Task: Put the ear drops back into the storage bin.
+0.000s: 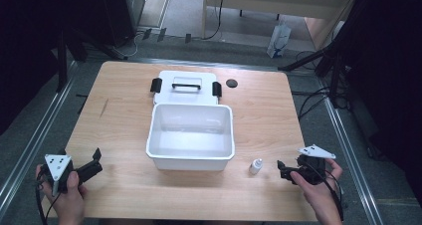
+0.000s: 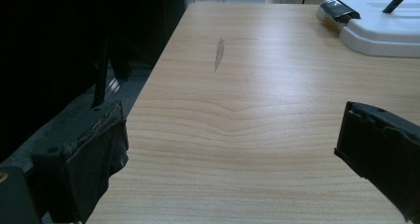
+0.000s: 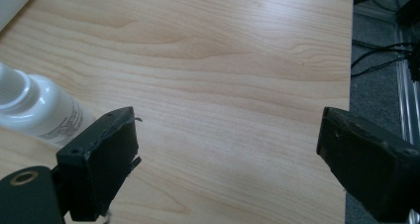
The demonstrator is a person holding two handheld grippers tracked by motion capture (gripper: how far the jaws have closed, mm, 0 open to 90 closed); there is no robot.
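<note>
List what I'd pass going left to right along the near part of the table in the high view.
Left gripper → white tub → small white bottle → right gripper, all over or on the wooden table.

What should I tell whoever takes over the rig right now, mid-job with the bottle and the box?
Left gripper: jaws open, nothing between them, resting at the near left edge of the table.
Right gripper: jaws open, empty, just right of the small white bottle, not touching it.
Bottle: upright on the table, in front of the right corner of the white box, outside it.
Box: open, looks empty; its lid lies flat on the table behind it. A small black disc sits right of the lid.
Done: lid off.
Left, probably: grasp bottle, place it in the box, close the lid.
</note>
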